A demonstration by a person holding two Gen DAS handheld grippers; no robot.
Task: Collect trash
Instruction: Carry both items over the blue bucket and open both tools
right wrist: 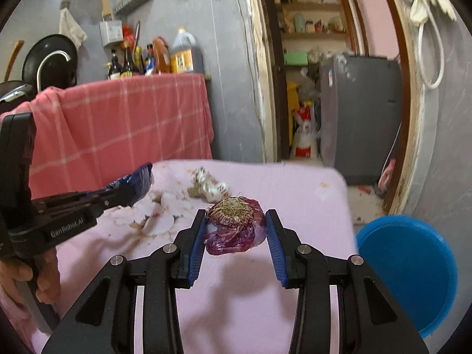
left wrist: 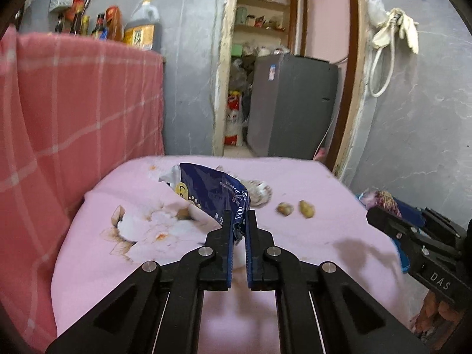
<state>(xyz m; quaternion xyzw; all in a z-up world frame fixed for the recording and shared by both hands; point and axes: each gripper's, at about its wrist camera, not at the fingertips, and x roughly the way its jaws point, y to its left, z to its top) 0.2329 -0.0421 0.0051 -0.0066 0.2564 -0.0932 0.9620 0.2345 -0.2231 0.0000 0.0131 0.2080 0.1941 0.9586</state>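
Note:
My left gripper [left wrist: 239,221] is shut on the corner of a blue snack wrapper [left wrist: 209,190] and holds it over the pink cloth-covered table [left wrist: 309,236]. In the right wrist view the wrapper [right wrist: 138,181] hangs from the left gripper [right wrist: 129,197]. My right gripper [right wrist: 236,221] is open around a purple onion scrap with a dry root end [right wrist: 236,224], the pads on either side. A crumpled white paper [left wrist: 258,194] and two small brown scraps [left wrist: 295,208] lie on the table. The paper also shows in the right wrist view [right wrist: 211,185].
A blue bucket [right wrist: 407,268] stands on the floor right of the table. A pink checked cloth [left wrist: 73,112] covers a counter on the left with bottles [left wrist: 141,28] on top. A grey fridge [left wrist: 292,103] stands in the doorway behind.

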